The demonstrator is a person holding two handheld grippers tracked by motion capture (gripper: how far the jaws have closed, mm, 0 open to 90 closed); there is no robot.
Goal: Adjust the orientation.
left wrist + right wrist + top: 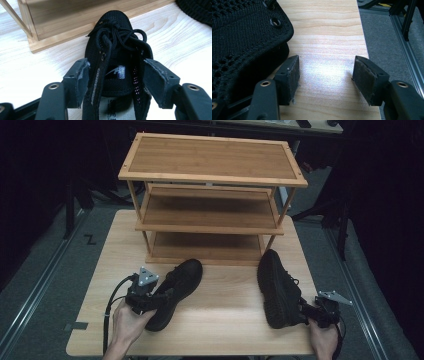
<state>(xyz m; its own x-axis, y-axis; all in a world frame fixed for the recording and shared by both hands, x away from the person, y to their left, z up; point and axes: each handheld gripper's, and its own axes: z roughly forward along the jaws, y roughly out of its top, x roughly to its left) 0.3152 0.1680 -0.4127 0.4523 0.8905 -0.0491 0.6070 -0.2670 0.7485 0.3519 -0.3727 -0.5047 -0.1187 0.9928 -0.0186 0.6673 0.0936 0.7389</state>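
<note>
Down at the near edge, left gripper (159,301) first: its jaws stand wide, straddling the collar of the left shoe (176,290), one pad outside each wall of the opening in the left gripper view, with the tongue and laces (119,37) running away ahead of it toward the toe. No squeeze on it that I can see; the pads look just beside the fabric, perhaps brushing it. That shoe lies on the table (225,320) with its toe near the foot of the rack (210,210), which stands straight beyond the tool, all three shelves bare. Across to the right: the right shoe (278,287) lies just left of the right gripper (304,312), whose jaws are also spread wide, with bare wood between them in the right gripper view and the shoe's mesh side (244,42) off by the left pad. By my reading this is the grasp step for shelving the pair. Next call: the left jaws close on the collar and lift; the right gripper must slide left onto its shoe's heel before closing.
</note>
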